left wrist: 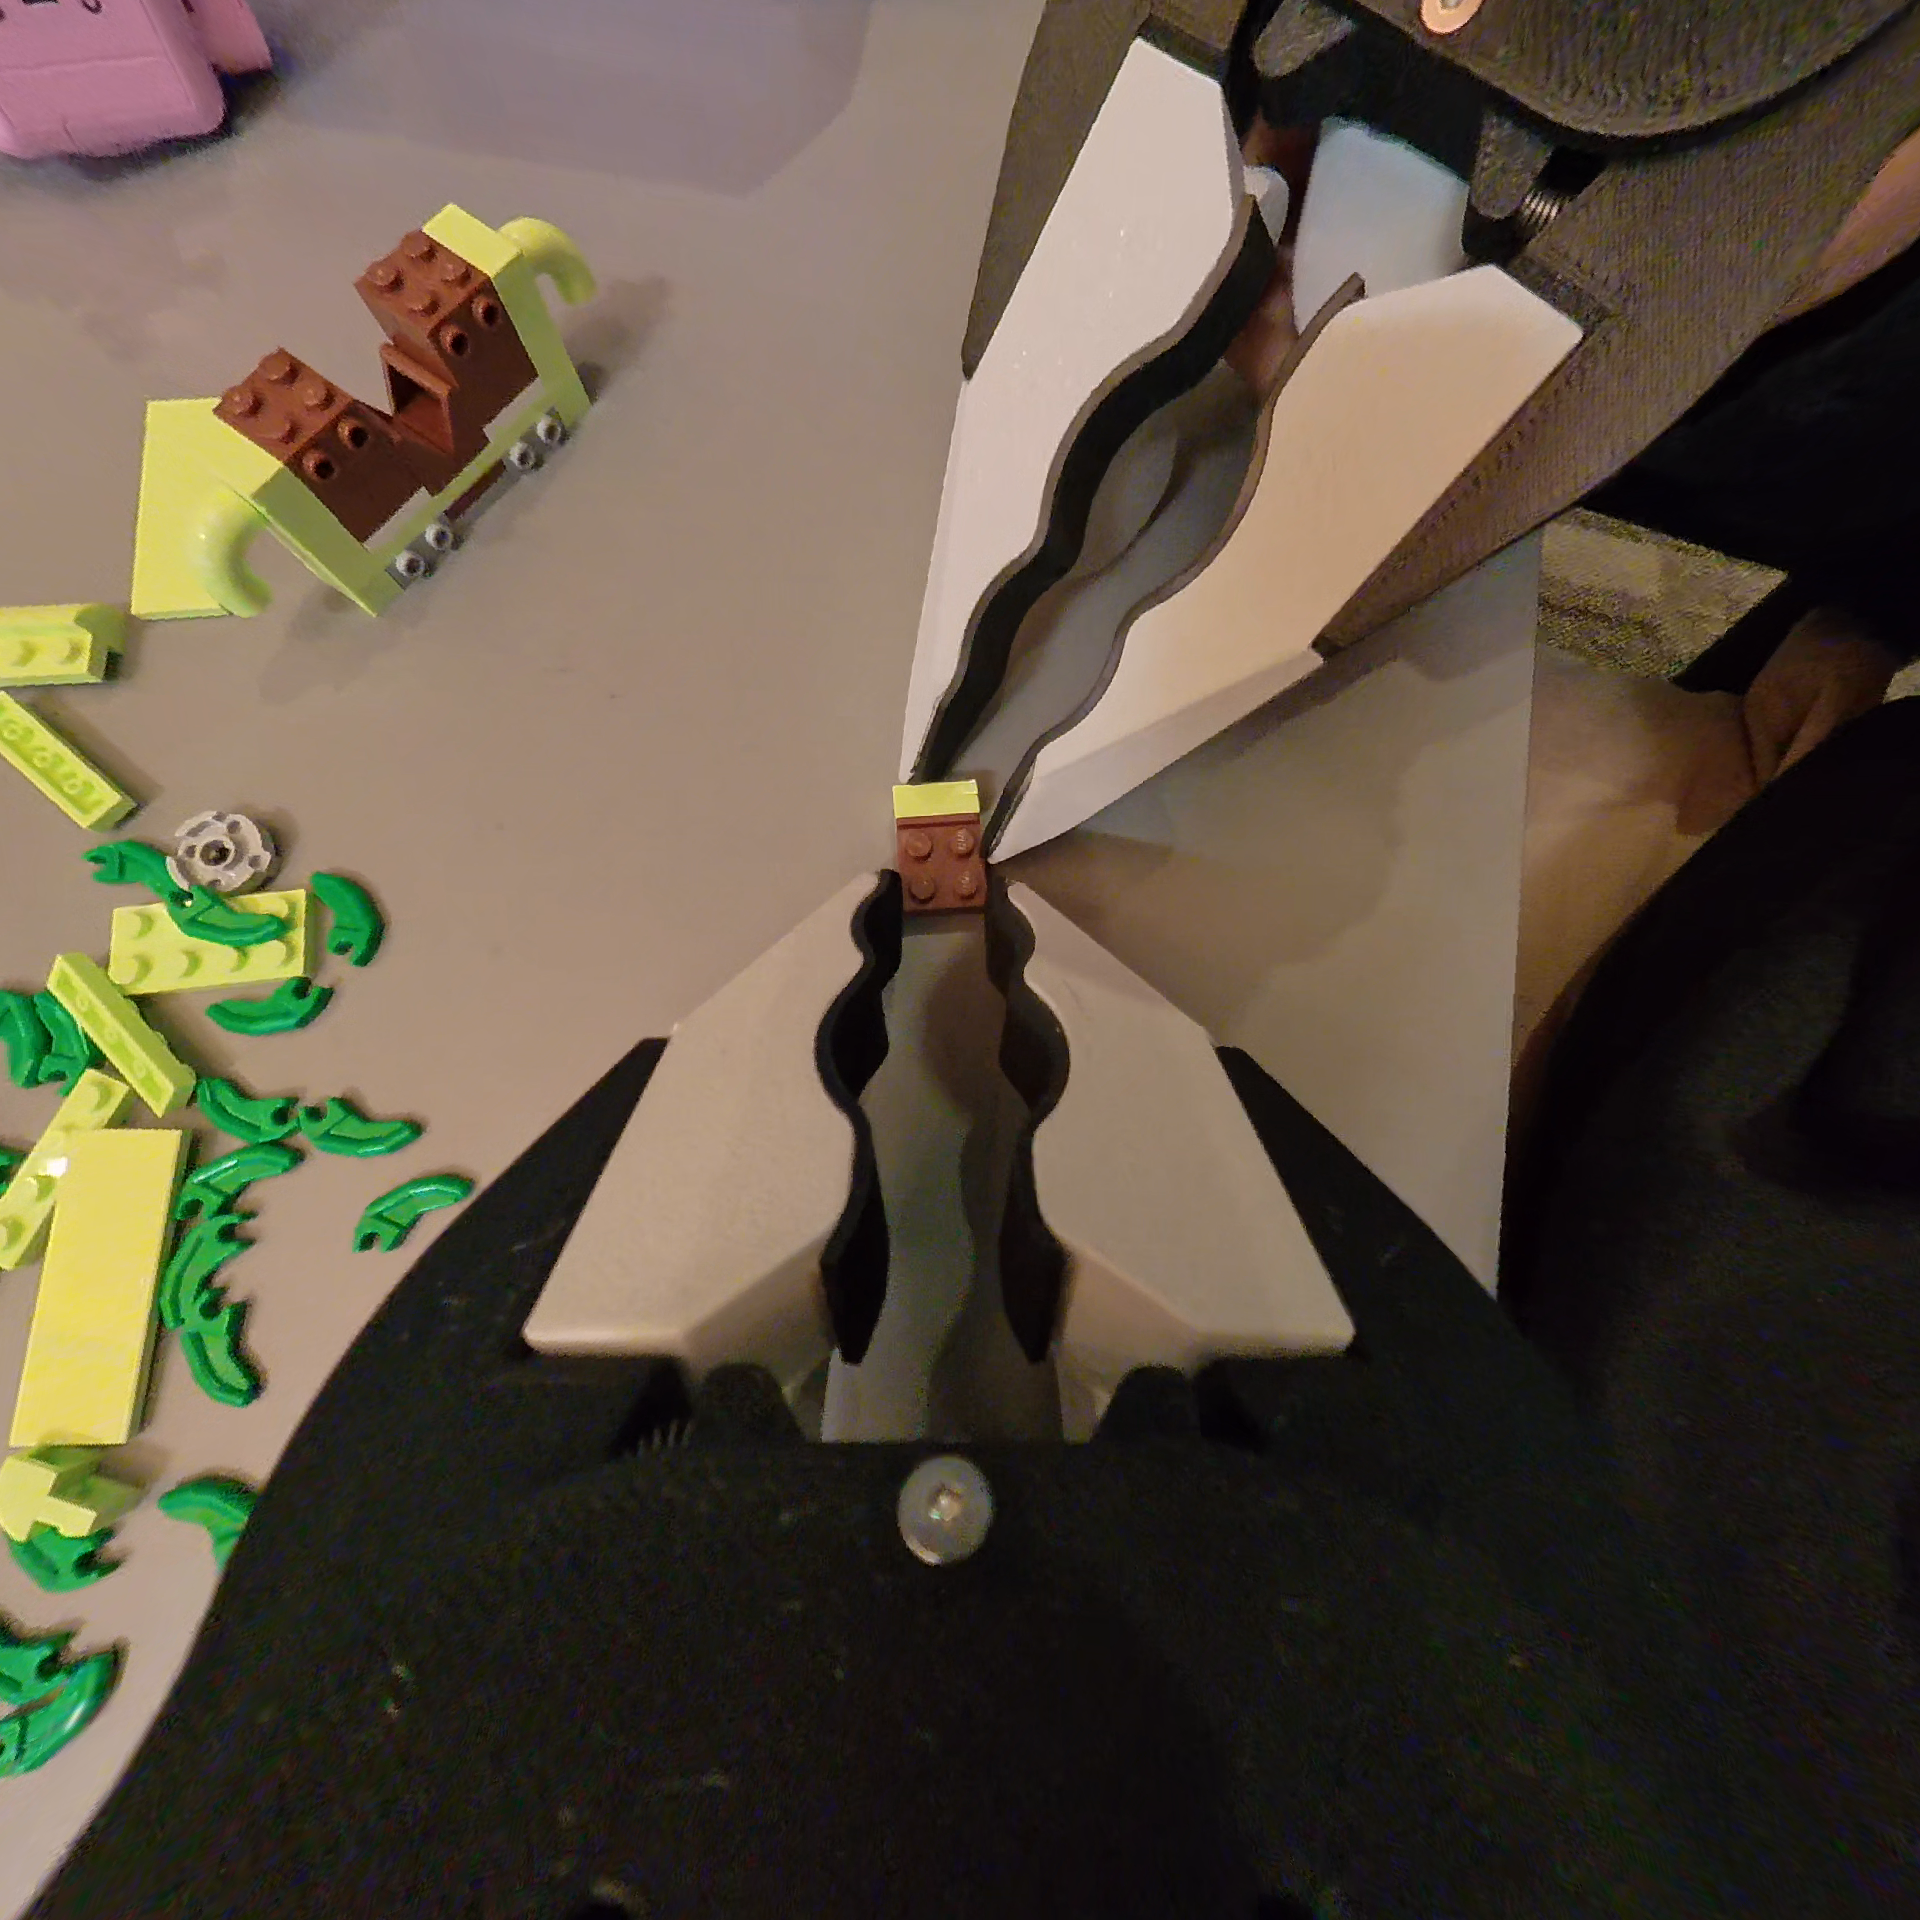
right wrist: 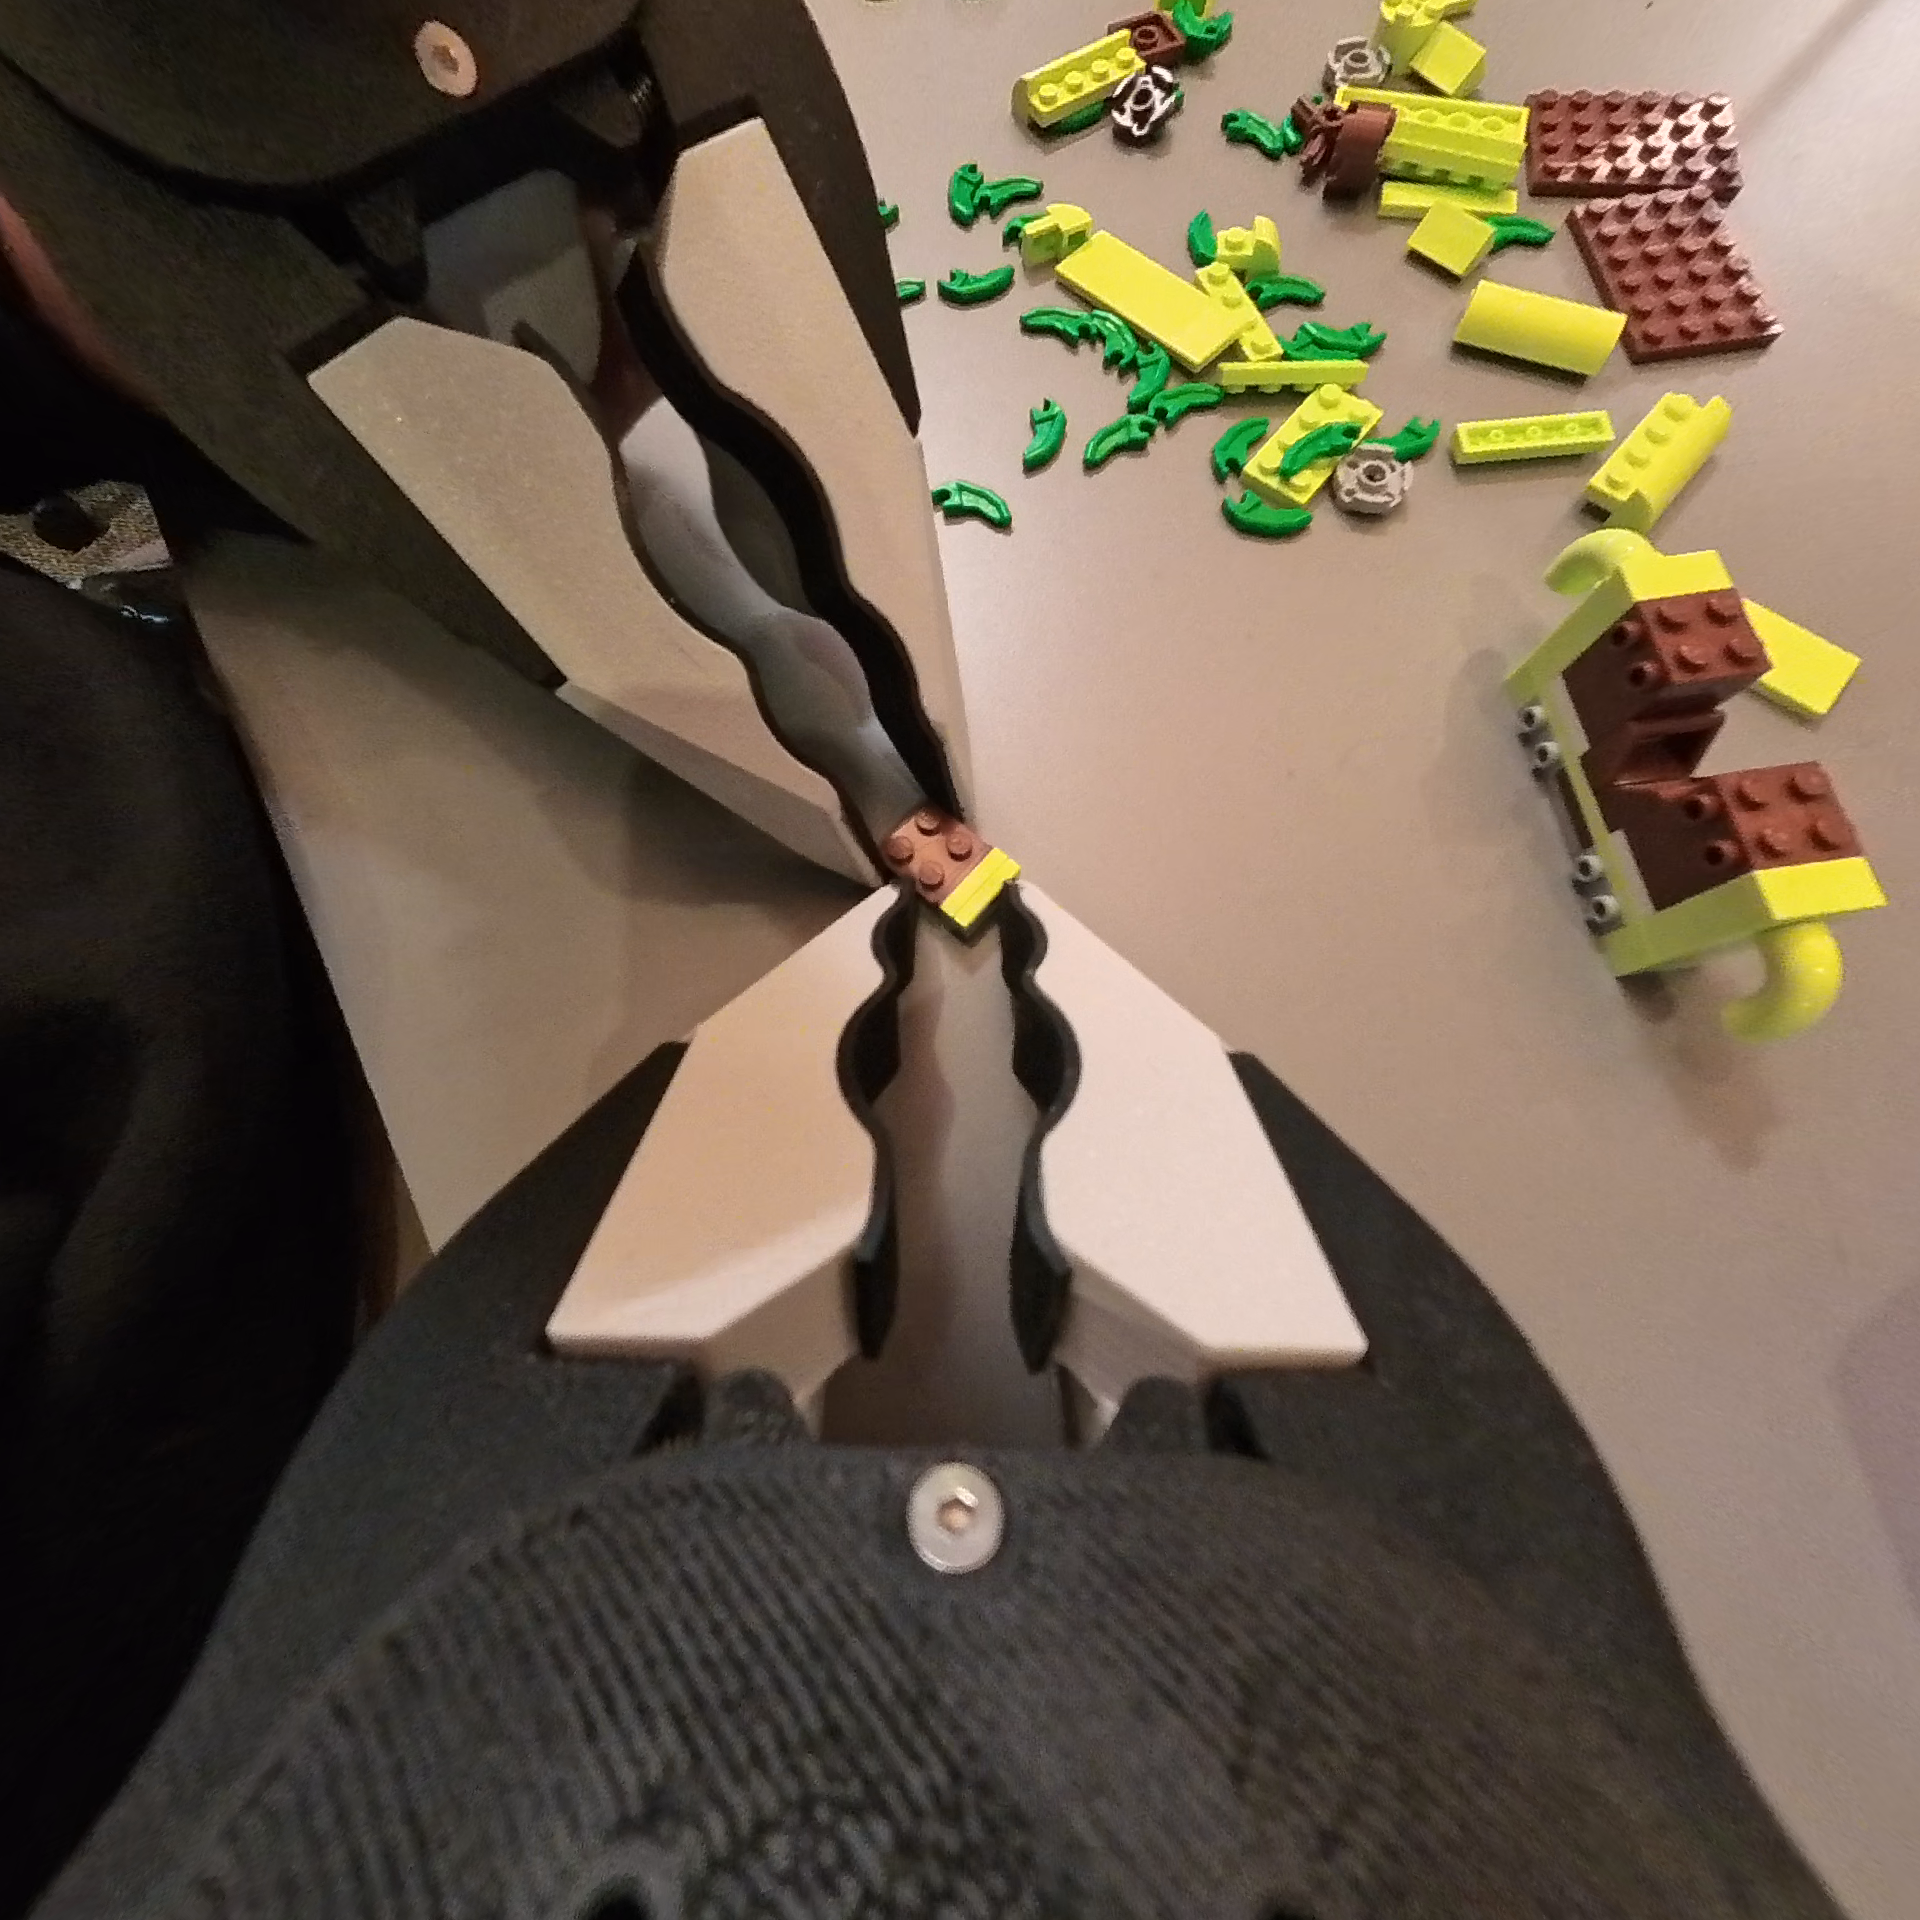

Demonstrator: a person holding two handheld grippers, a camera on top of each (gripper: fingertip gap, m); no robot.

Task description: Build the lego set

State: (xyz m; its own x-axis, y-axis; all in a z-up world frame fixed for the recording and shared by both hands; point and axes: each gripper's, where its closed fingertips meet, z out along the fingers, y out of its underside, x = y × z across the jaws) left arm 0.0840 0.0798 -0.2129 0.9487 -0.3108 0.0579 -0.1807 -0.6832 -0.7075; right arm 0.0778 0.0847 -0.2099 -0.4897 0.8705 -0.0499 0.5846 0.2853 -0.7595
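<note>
Left wrist view: we pinch small brown studded plate [left wrist: 943,871]; right gripper [left wrist: 961,795] clamps its lime tile [left wrist: 936,800]. Light, stiff, slippery; grip edges.

Dim, warm light; soft shadows beside the bricks, wide-angle bending at edges, near foreground blurred.

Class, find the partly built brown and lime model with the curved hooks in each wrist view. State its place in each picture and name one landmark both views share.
Left wrist view: the partly built model lies upper left on the table, above the loose pieces.
Right wrist view: it lies at the right edge, mid-height, below the loose pieces.
Shared landmark: the small brown plate with a lime tile, held between both grippers' tips at centre.
</note>
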